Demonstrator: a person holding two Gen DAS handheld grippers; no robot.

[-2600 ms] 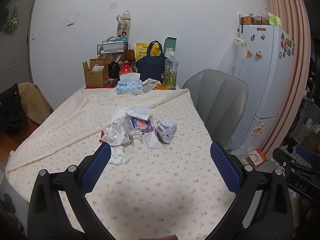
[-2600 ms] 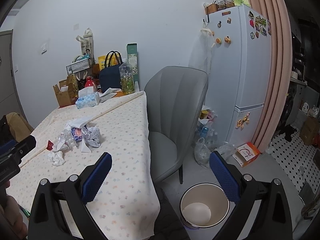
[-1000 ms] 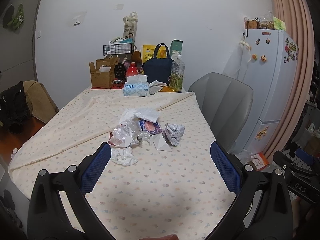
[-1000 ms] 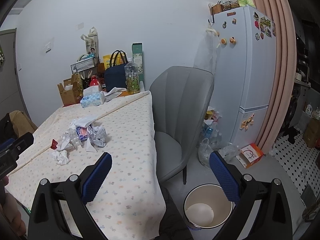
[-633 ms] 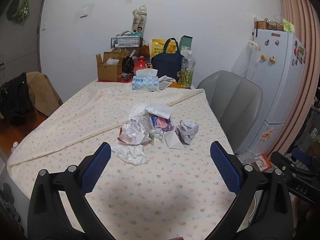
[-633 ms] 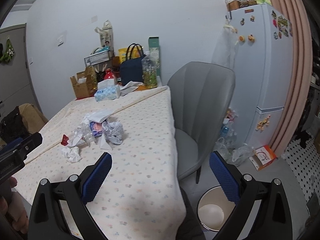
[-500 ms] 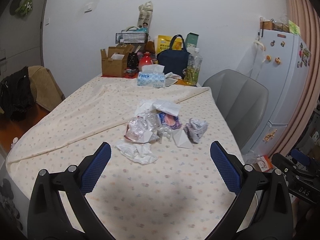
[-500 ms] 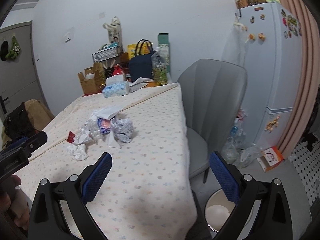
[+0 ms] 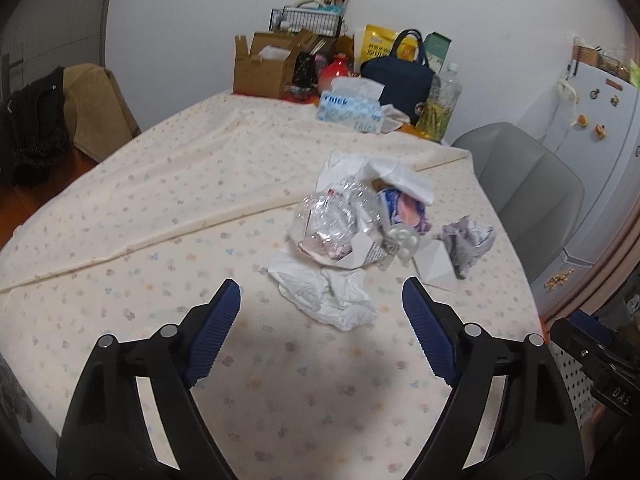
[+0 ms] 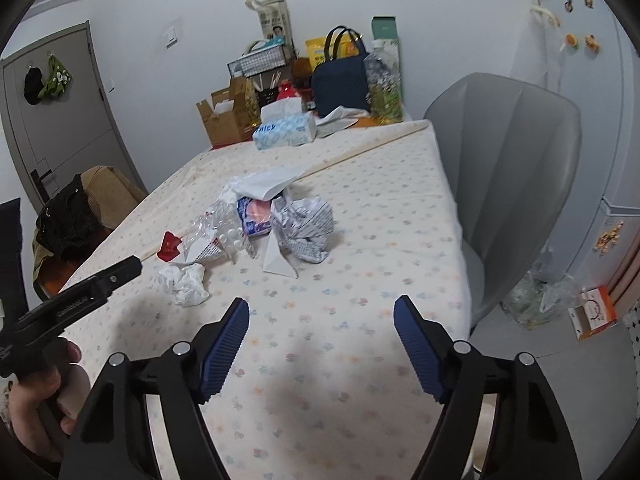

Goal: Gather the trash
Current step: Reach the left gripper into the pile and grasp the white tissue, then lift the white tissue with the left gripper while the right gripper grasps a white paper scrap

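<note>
A pile of trash lies mid-table: a crumpled white tissue (image 9: 326, 294) nearest me, a crushed clear plastic wrapper (image 9: 328, 224), a crumpled newspaper ball (image 9: 466, 242), a white folded paper (image 9: 436, 264) and a colourful packet (image 9: 400, 208). My left gripper (image 9: 320, 320) is open and empty just short of the tissue. My right gripper (image 10: 322, 332) is open and empty over the tablecloth, with the tissue (image 10: 186, 282) and newspaper ball (image 10: 306, 228) ahead of it. A small red wrapper (image 10: 169, 245) lies left of the pile.
The floral tablecloth (image 9: 140, 208) covers the table. At the far end stand a tissue box (image 9: 350, 110), a cardboard box (image 9: 264, 66), a dark blue bag (image 9: 400, 76) and a bottle (image 9: 440, 104). A grey chair (image 10: 516, 176) stands at the right, beside a white fridge (image 9: 600, 152).
Both grippers have moved forward and down toward the trash pile. The waste bin on the floor has dropped out of the right wrist view.
</note>
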